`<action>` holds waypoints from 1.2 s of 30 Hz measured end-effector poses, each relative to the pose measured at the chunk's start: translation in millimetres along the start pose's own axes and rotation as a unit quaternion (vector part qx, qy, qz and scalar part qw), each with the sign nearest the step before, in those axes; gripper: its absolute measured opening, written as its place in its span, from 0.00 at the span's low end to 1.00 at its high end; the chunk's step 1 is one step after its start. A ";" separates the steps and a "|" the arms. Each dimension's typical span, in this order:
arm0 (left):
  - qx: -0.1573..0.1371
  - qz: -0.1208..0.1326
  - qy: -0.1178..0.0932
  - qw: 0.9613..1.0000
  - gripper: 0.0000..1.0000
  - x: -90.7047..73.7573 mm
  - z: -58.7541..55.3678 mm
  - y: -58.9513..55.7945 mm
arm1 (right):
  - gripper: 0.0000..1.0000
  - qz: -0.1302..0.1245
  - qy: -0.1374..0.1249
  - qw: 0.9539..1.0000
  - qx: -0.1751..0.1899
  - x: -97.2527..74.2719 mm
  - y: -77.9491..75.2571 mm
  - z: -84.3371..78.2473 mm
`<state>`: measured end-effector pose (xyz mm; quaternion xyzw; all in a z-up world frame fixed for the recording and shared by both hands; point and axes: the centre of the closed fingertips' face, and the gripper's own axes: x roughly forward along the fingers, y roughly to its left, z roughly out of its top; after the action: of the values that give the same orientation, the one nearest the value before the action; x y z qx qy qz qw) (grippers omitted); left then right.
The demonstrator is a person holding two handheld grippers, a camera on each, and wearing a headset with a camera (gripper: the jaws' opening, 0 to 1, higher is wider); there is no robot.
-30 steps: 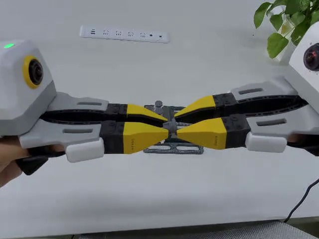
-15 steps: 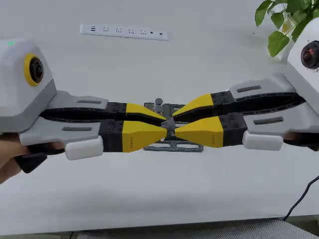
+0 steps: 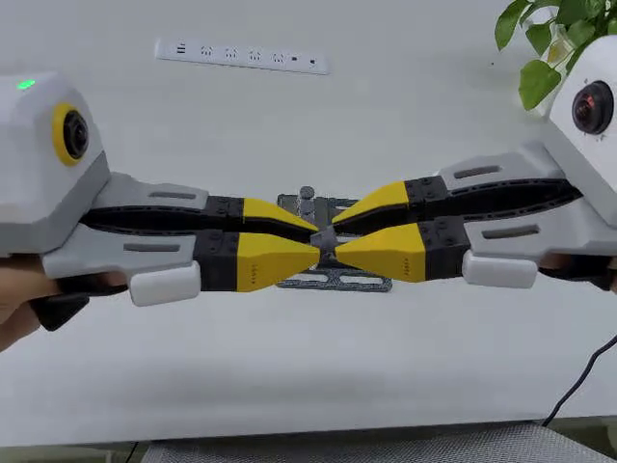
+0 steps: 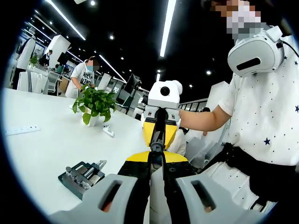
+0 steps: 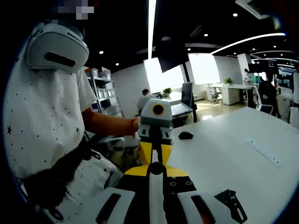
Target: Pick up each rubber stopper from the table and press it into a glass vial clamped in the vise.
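Over the table my left gripper (image 3: 314, 242) and right gripper (image 3: 336, 241) meet tip to tip, both with yellow fingers closed. A small grey rubber stopper (image 3: 325, 240) sits pinched where the tips meet; it also shows at the jaw ends as the stopper (image 4: 156, 148) and the stopper (image 5: 150, 168). Just behind and below the tips lies the dark metal vise (image 3: 337, 280), with a grey-capped vial (image 3: 307, 201) standing upright in it. The vise (image 4: 82, 176) sits left of my left gripper (image 4: 156, 157), and the vise (image 5: 232, 203) lies low and right of my right gripper (image 5: 150, 173).
A white power strip (image 3: 241, 55) lies at the table's far side. A potted plant (image 3: 554, 43) stands at the far right corner. A black cable (image 3: 581, 381) hangs off the front right edge. A person's hand (image 3: 19, 299) grips the left handle.
The grippers stay tip to tip on the stopper. The right gripper has edged slightly left and up; the view has shifted a little.
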<state>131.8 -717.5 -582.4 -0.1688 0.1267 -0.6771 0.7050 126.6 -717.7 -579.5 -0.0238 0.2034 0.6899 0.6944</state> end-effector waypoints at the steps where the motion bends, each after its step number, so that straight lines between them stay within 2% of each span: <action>1: 0.000 0.002 0.002 1.000 0.07 -0.6 -1.3 0.6 | 0.05 -0.003 0.002 1.000 0.000 -0.9 -1.6 -0.1; 7: 0.008 0.024 0.011 1.000 0.12 -7.7 -8.1 9.3 | 0.05 -0.028 0.022 0.999 0.007 -5.4 -16.2 -7.2; 12: 0.017 0.046 0.024 0.998 0.18 -12.8 -15.6 17.7 | 0.05 -0.058 0.048 0.997 0.016 -8.2 -33.7 -17.5; 14: 0.026 0.061 0.036 0.997 0.19 -15.1 -21.4 23.3 | 0.05 -0.069 0.062 0.996 0.017 -8.0 -40.2 -22.0; 17: 0.041 0.087 0.056 0.994 0.28 -17.7 -30.5 32.6 | 0.05 -0.084 0.090 0.992 0.017 -7.6 -50.4 -31.3; 22: 0.051 0.112 0.079 0.989 0.38 -21.2 -43.4 43.3 | 0.05 -0.102 0.129 0.986 0.016 -3.5 -65.5 -43.2; 23: 0.059 0.122 0.089 0.987 0.40 -23.2 -47.9 47.6 | 0.05 -0.106 0.135 0.985 0.018 -1.7 -69.7 -45.5; 25: 0.059 0.127 0.094 0.986 0.46 -23.8 -51.8 49.8 | 0.05 -0.111 0.151 0.982 0.012 -0.3 -75.2 -49.8; 26: 0.060 0.133 0.101 0.984 0.48 -25.4 -55.4 52.6 | 0.05 -0.115 0.167 0.979 0.005 0.3 -80.1 -53.8; 28: 0.065 0.143 0.110 0.981 0.52 -27.6 -60.0 57.0 | 0.05 -0.113 0.174 0.978 0.002 4.1 -83.2 -55.0; 30: 0.071 0.154 0.119 0.978 0.56 -30.3 -64.9 62.1 | 0.05 -0.117 0.190 0.975 -0.003 7.1 -90.1 -59.0; 33: 0.084 0.170 0.144 0.971 0.62 -33.9 -75.7 69.8 | 0.05 -0.127 0.237 0.963 -0.028 9.0 -102.9 -71.7; 35: 0.096 0.178 0.162 0.966 0.66 -36.5 -82.0 74.2 | 0.05 -0.124 0.252 0.959 -0.038 12.6 -106.5 -76.6; 36: 0.098 0.177 0.165 0.965 0.68 -35.4 -84.7 74.1 | 0.05 -0.125 0.265 0.955 -0.043 14.8 -109.6 -80.9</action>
<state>163.0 -685.9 -691.7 0.0401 0.2017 -0.5692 0.7960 212.0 -734.1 -685.5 -0.2612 0.3459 0.5743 0.6945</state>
